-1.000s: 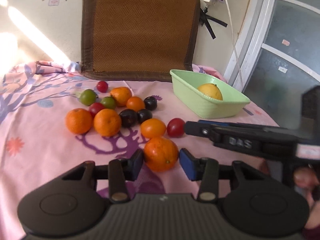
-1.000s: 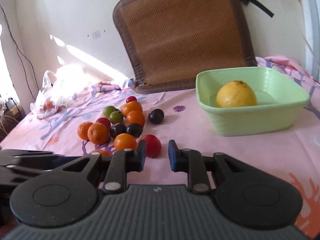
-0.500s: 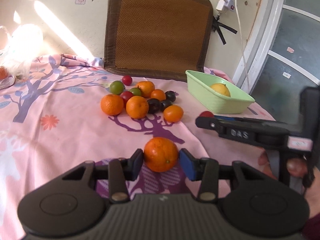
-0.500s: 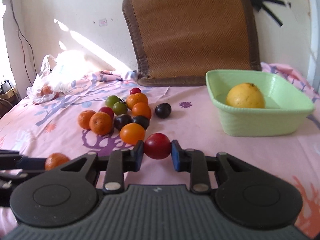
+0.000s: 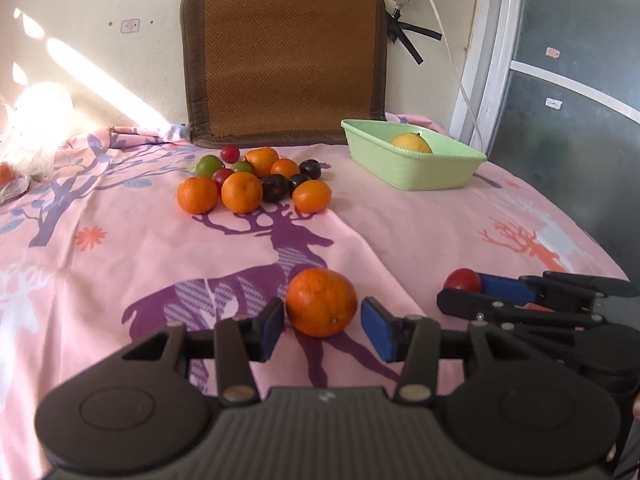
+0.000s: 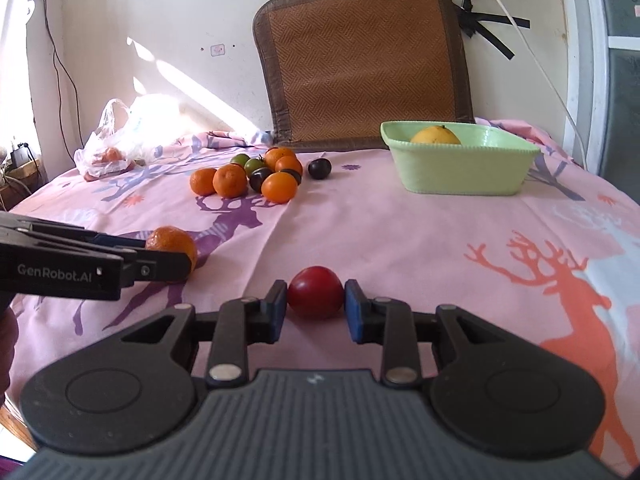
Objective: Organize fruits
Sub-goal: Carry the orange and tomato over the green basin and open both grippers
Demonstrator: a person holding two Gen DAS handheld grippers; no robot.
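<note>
We are counting the fruit first. In the far cluster [image 5: 256,180] on the cloth we are seeing five oranges, two green fruits, two small red ones and three dark plums, all round and packed close together. One yellow citrus [image 5: 412,145] is sitting in the pale green tray [image 5: 416,174], a rectangular plastic dish with a beaded rim, far right by the wall.

Two fruits are lying apart from the cluster, near us. The dimpled orange [image 5: 321,302] is resting on the cloth between the blue pads of the left gripper [image 5: 322,325]; its jaws are opening, and we are seeing a gap on the right side while the left pad is sitting just beside the peel, so the orange is no longer clamped. The smooth, glossy red plum [image 6: 315,291] is lying between the pads of the right gripper [image 6: 316,305]; those jaws are opening too, yet both pads are looking as if they are touching the plum's sides, so we are reading it as gripped.

Both grippers are black plastic with ribbed grey housings. The pink tablecloth [image 5: 420,232] is carrying printed purple and orange deer and trees. One woven brown mat [image 5: 284,60] with rounded corners is leaning upright against the wall behind the fruit. One crinkled clear plastic bag [image 6: 120,140] is lying far left, with something orange inside.
</note>
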